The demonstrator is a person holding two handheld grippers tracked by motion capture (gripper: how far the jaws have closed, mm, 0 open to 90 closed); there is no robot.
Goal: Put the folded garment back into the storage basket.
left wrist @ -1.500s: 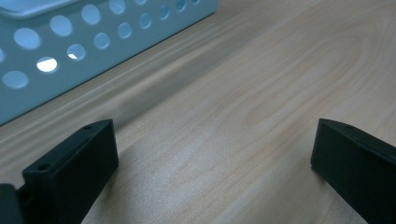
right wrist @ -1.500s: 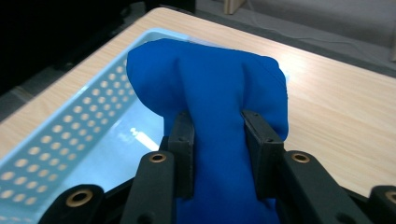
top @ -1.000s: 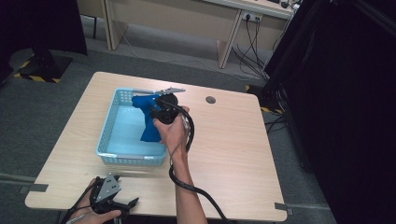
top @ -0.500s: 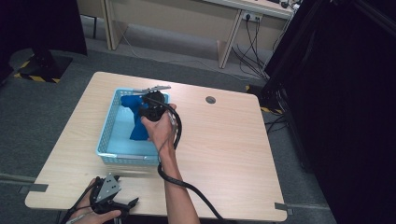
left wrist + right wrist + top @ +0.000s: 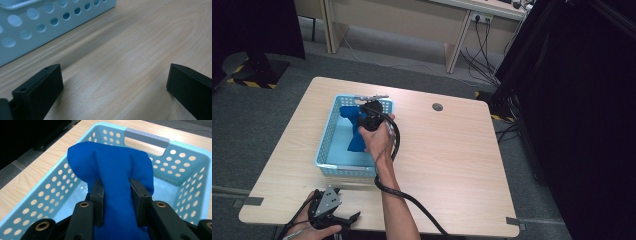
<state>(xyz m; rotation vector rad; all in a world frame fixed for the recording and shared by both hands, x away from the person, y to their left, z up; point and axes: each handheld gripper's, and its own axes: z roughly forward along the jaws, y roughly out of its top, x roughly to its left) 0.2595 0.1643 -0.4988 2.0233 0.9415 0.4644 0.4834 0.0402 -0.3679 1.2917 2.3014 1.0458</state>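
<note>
Gripping blue cloth (image 5: 117, 177) w/ right claw (image 5: 117, 195) over basket (image 5: 185, 152); no labels legible.

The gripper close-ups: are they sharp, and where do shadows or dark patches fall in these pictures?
Left gripper view: the jaws are soft, the table grain crisper, a shadow band beside the basket. Right gripper view: the cloth is sharp, evenly lit, the nearest gripper parts blurred. High view: soft overall, the right side black.
</note>
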